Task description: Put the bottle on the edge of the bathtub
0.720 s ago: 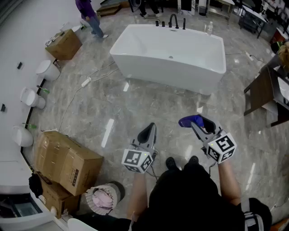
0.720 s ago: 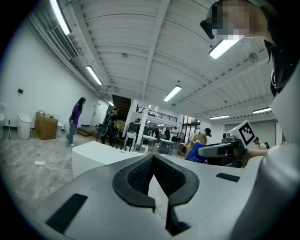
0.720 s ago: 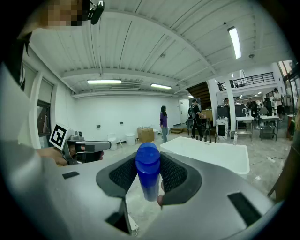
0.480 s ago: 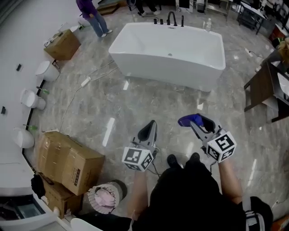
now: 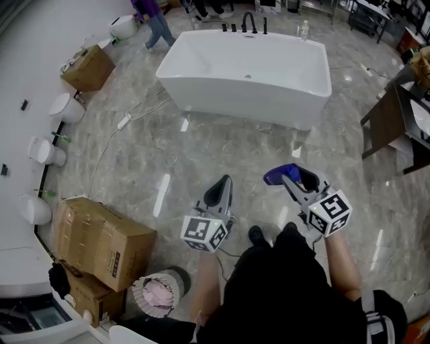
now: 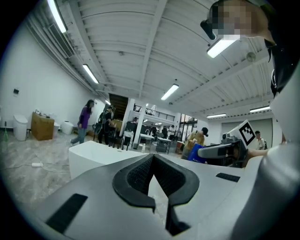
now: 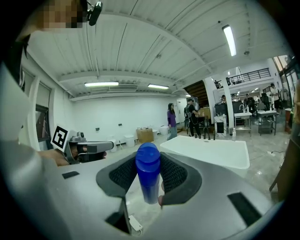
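Floor [image 5: 222,154]: grey marbled tiles with a shine run across the whole room, and a thin cable trails over them left of the tub.
Bathtub [image 5: 235,101]: white and freestanding, it sits in the middle of the floor with black taps [image 5: 248,25] at its far rim. It looks empty inside.
Cardboard boxes [image 5: 101,238]: a stack sits on the floor to the wearer's left, and another single box [image 5: 87,67] stands further off by the wall.
Dark table [image 5: 396,127]: it stands at the right side, near the tub's right end.
Person in purple [image 5: 156,20]: they are on their feet past the tub's far left corner.
White fixtures [image 5: 67,106]: several are lined up along the left wall.
Basket [image 5: 158,292]: it is round with pink cloth inside, and it sits just beside the box stack.
Left gripper [image 5: 220,191]: held out over the floor, its pad tips are pressed together with nothing between them.
Right gripper [image 5: 290,176]: held out beside the left one, its pads are clamped on the bottle.
Bottle [image 7: 149,176]: blue with a blue cap, it is pinched between the right gripper's pads with the cap end poking out past them. It is over bare floor, well apart from the bathtub.
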`<move>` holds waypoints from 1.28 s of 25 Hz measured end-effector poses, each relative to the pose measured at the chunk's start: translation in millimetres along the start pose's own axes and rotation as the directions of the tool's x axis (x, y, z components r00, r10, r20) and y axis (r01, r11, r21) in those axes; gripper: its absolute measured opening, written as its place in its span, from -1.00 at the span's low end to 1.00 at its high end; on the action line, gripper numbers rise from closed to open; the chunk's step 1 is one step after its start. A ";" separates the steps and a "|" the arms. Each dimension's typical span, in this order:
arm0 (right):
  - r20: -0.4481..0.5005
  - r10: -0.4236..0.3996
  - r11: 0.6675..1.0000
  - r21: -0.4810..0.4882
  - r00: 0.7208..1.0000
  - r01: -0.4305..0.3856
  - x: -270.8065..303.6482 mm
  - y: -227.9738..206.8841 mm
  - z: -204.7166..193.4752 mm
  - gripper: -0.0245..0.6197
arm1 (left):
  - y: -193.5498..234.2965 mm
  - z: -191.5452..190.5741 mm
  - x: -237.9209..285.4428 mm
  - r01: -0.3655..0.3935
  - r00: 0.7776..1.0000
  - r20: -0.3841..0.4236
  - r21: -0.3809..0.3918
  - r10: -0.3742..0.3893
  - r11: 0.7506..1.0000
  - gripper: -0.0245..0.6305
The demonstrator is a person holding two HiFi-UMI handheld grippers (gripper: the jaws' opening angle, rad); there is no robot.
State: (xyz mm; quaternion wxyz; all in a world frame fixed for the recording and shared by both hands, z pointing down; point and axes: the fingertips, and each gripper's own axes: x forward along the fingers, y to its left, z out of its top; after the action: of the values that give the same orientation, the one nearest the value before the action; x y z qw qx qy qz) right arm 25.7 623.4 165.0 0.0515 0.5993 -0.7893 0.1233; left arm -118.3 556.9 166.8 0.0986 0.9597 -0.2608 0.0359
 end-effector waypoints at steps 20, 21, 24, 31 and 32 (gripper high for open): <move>0.009 0.066 0.997 0.036 0.998 -0.066 91.2 -138.0 19.6 -0.47 | 37.2 19.7 156.8 -0.034 0.999 -0.026 -0.013 0.034 0.999 -0.89; 0.012 0.074 0.997 0.033 0.997 -0.075 99.6 -148.1 24.7 -0.47 | 42.0 25.3 169.8 -0.040 0.999 -0.019 -0.013 0.040 0.999 -0.89; 0.011 0.100 0.995 0.012 0.995 -0.100 120.2 -177.7 38.2 -0.47 | 52.4 38.7 208.7 -0.065 0.998 0.008 -0.020 0.065 0.998 -0.89; -0.031 0.160 0.987 -0.026 0.987 -0.161 165.9 -217.0 50.3 -0.47 | 70.3 48.3 255.4 -0.105 0.994 0.012 -0.026 0.105 0.994 -0.89; -0.037 0.171 0.985 -0.028 0.985 -0.172 174.9 -218.4 50.9 -0.47 | 77.7 47.3 257.9 -0.116 0.993 0.007 -0.026 0.116 0.993 -0.89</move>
State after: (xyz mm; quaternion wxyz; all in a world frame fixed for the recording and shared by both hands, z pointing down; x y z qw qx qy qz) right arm 190.1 392.2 185.0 0.0636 0.5262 -0.8387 0.1251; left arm 65.2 354.1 164.8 0.1074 0.9418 -0.3169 0.0344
